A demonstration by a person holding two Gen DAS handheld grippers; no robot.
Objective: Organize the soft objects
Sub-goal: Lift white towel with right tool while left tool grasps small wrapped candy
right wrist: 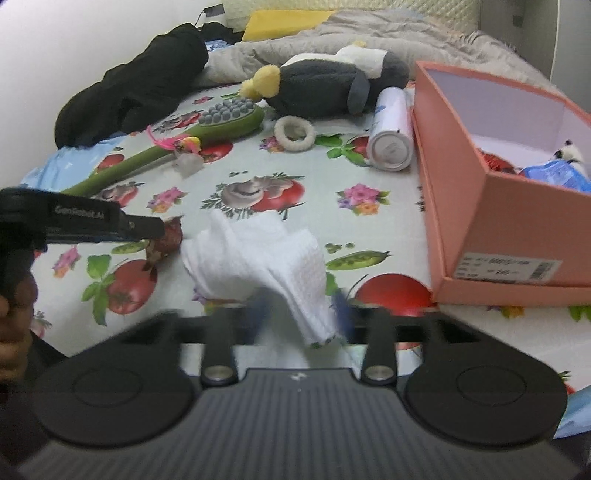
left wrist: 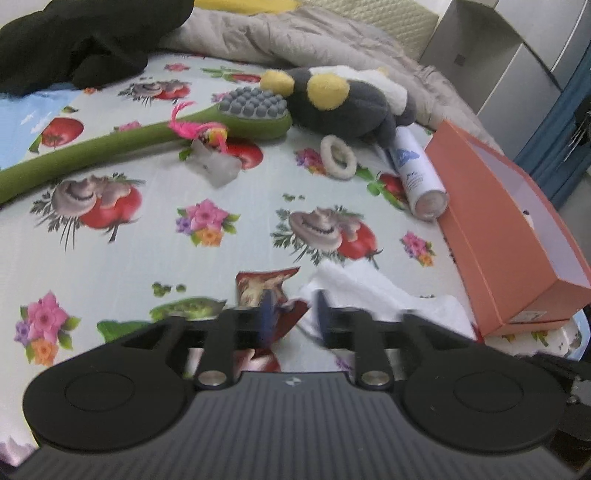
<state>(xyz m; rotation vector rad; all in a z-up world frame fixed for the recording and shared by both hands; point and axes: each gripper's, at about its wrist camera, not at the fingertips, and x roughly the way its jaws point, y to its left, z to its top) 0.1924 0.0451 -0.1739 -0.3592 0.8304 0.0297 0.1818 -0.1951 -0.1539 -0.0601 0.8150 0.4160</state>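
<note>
Printed with tomatoes, mushrooms and flowers, a pale bed sheet covers the surface, with a rumpled grey blanket and a heap of black clothing at its far side; the left gripper sits low over the sheet, its fingers blurred and parted with a visible gap, a red-brown wrapper showing just ahead of its left finger and between the two, though whether anything is pinched I cannot tell; from the right wrist view the same left gripper reaches in level from the left edge, its tip at the wrapper, a hand gripping its handle below; the right gripper is also low, its fingers blurred and spread apart, the near corner of a crumpled white cloth lying between them, so it reads as released rather than clamped; the cloth runs from that corner away and leftward; an open orange box stands to the right on the sheet, holding something red, a blue packet and a small black-and-white toy; a white canister lies on its side just beside the box, its long axis running away from the camera, flat end toward it; a grey and yellow plush toy lies beyond it, with a white hair tie in front and a green long-handled brush stretching leftward and nearer, bristle head at the far end.
</note>
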